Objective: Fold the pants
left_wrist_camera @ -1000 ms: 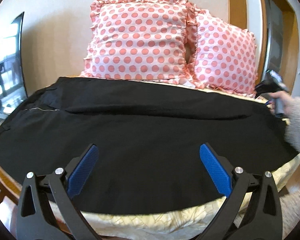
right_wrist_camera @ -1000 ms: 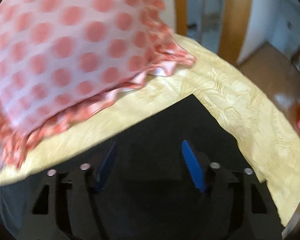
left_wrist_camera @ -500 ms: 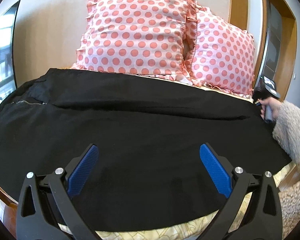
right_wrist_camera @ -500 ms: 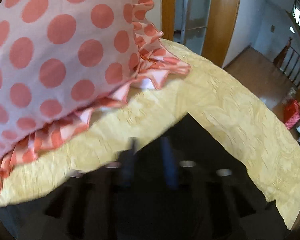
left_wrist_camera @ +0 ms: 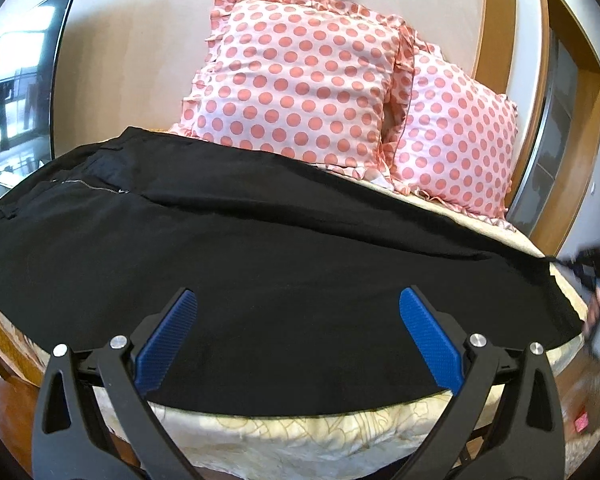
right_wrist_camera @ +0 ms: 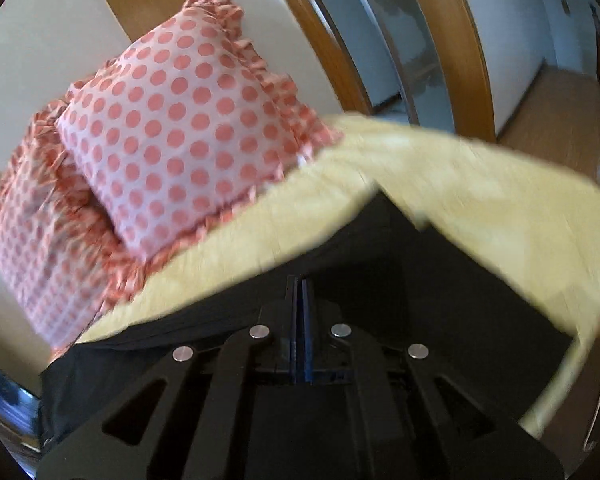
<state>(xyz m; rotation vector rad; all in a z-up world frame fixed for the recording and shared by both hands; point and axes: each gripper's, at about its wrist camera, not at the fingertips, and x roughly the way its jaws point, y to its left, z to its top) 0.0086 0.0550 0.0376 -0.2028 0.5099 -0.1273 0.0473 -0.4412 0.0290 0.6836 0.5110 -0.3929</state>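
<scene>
Black pants (left_wrist_camera: 260,264) lie spread across the bed, waist with a zip at the left, leg ends at the right. My left gripper (left_wrist_camera: 298,300) is open and empty, hovering over the near edge of the pants. In the right wrist view my right gripper (right_wrist_camera: 300,284) is shut on the black pants (right_wrist_camera: 420,280) at the far corner of a leg end, and the cloth there looks lifted. The right gripper also shows, blurred, at the right edge of the left wrist view (left_wrist_camera: 588,264).
Two pink polka-dot pillows (left_wrist_camera: 300,92) lean on the wall at the head of the bed. A yellow bedspread (right_wrist_camera: 480,184) covers the bed. A wooden door frame (right_wrist_camera: 452,40) and floor are to the right. A dark screen (left_wrist_camera: 16,76) stands at the left.
My right gripper closed from open onto the corner of the pants leg and has pulled back and tilted. My left gripper stayed open and shifted slightly.
</scene>
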